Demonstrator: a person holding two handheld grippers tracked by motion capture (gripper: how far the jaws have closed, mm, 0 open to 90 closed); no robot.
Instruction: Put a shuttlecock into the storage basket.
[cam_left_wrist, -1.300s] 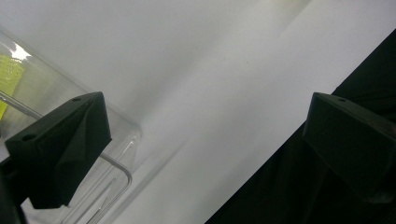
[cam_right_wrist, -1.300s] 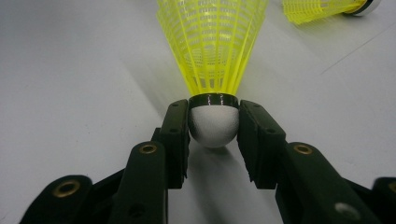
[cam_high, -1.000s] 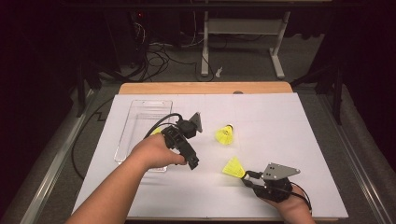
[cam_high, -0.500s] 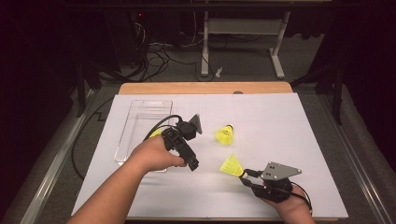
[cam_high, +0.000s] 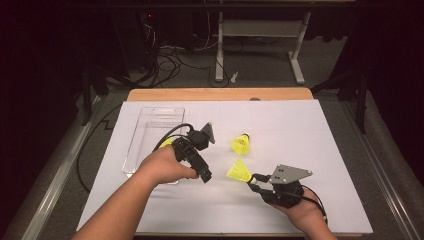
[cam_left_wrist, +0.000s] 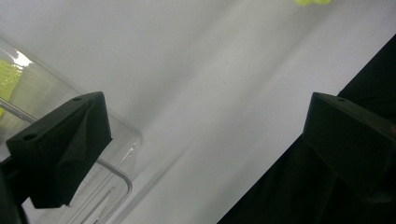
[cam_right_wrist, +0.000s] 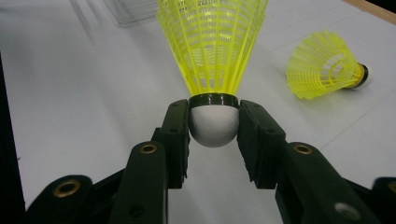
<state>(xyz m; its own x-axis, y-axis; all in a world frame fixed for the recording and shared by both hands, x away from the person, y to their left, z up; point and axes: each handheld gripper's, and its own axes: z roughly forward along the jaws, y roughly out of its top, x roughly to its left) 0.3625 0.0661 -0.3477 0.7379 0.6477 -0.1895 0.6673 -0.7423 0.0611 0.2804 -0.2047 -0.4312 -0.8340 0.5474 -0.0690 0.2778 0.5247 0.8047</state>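
The right gripper (cam_right_wrist: 214, 128) pinches a yellow shuttlecock (cam_right_wrist: 212, 51) by its rounded white cork tip, one black jaw pressed to each side of the cork just under the black band. The skirt fans out away from the jaws, a stiff plastic mesh of thin ribs and small openings, cone shaped. In the high view this gripper (cam_high: 255, 182) sits near the front edge of the white table (cam_high: 310, 130), toward its right front corner, with the held shuttlecock (cam_high: 239, 171) pointing its skirt toward the table's middle.

A second shuttlecock (cam_high: 241, 144) of the same yellow mesh lies on its side near the middle of the table, its white cork tip toward the far edge; it lies near the held one but apart from it. It also shows in the right gripper view (cam_right_wrist: 327, 71).

The left gripper (cam_high: 202, 172) is spread wide, holding nothing, its blocky matte black jaws over the smooth white surface. Just beside it, toward the left edge, stands a clear plastic tray (cam_high: 150, 125) with rounded corners and glossy walls; a yellow-green object (cam_left_wrist: 8, 77) shows inside through the wall.
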